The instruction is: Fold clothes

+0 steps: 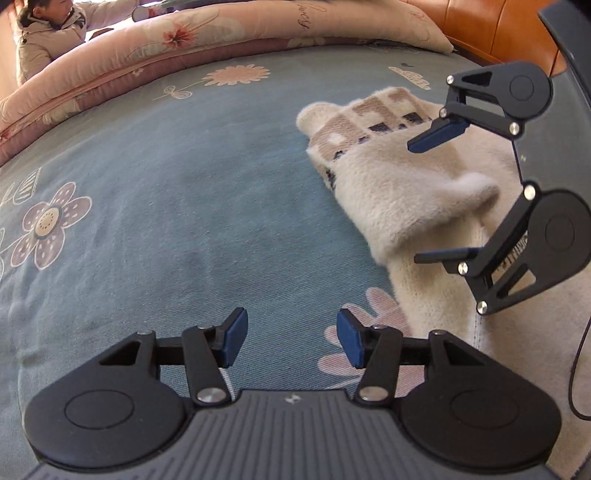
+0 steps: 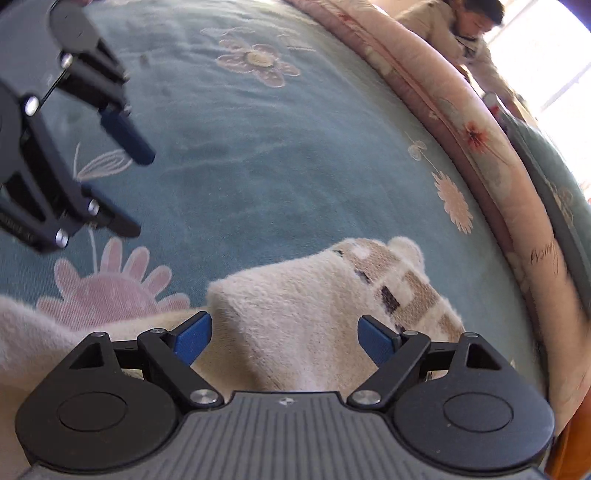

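A blue flowered bedsheet (image 1: 166,192), a rolled pink quilt (image 1: 184,40), a person (image 1: 44,33) behind it.

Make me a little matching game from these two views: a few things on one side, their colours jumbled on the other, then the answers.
Things:
1. bedsheet
2. sweater
3. rolled quilt
4. gripper pads

Colours:
A. cream with brown checks
B. dark blue
C. grey-blue with flowers
D. pink floral

Pairs: 1-C, 2-A, 3-D, 4-B

Cream sweater (image 1: 417,192) with brown checks; blue flowered bedsheet (image 1: 184,184).
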A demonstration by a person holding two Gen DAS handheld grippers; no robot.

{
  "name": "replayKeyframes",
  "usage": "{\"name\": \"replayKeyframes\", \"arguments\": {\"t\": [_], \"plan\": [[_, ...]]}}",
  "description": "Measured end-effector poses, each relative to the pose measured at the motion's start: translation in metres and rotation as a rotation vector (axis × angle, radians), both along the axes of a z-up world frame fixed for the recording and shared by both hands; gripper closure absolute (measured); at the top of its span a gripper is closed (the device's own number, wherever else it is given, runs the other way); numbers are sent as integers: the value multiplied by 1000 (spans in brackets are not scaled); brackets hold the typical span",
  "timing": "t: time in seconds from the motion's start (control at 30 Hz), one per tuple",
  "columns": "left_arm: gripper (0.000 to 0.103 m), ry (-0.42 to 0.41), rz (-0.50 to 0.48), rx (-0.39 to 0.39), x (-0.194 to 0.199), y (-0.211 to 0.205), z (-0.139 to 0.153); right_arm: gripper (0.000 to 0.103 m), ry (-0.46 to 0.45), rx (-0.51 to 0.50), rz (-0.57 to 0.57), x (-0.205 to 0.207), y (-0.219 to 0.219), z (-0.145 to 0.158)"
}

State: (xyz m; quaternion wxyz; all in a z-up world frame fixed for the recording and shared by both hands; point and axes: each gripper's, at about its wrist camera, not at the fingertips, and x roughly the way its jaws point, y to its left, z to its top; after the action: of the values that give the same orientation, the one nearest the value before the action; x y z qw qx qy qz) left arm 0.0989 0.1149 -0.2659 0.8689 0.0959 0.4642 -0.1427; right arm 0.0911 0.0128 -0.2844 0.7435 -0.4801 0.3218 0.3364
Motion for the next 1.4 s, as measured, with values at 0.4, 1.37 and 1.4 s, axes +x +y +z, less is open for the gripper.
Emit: {"name": "replayKeyframes", "arguments": {"t": [0.4,1.37,1.4], "plan": [[49,21,71,-40,-27,28,-9,37,-123,-251,156,-9,4,-6],[47,-18,-214,-78,21,-71,-1,95,200,258,-1118,68,-204,12],[46,-21,-231,-82,23,-77,-1,95,235,266,-1175,67,-216,6]]}}
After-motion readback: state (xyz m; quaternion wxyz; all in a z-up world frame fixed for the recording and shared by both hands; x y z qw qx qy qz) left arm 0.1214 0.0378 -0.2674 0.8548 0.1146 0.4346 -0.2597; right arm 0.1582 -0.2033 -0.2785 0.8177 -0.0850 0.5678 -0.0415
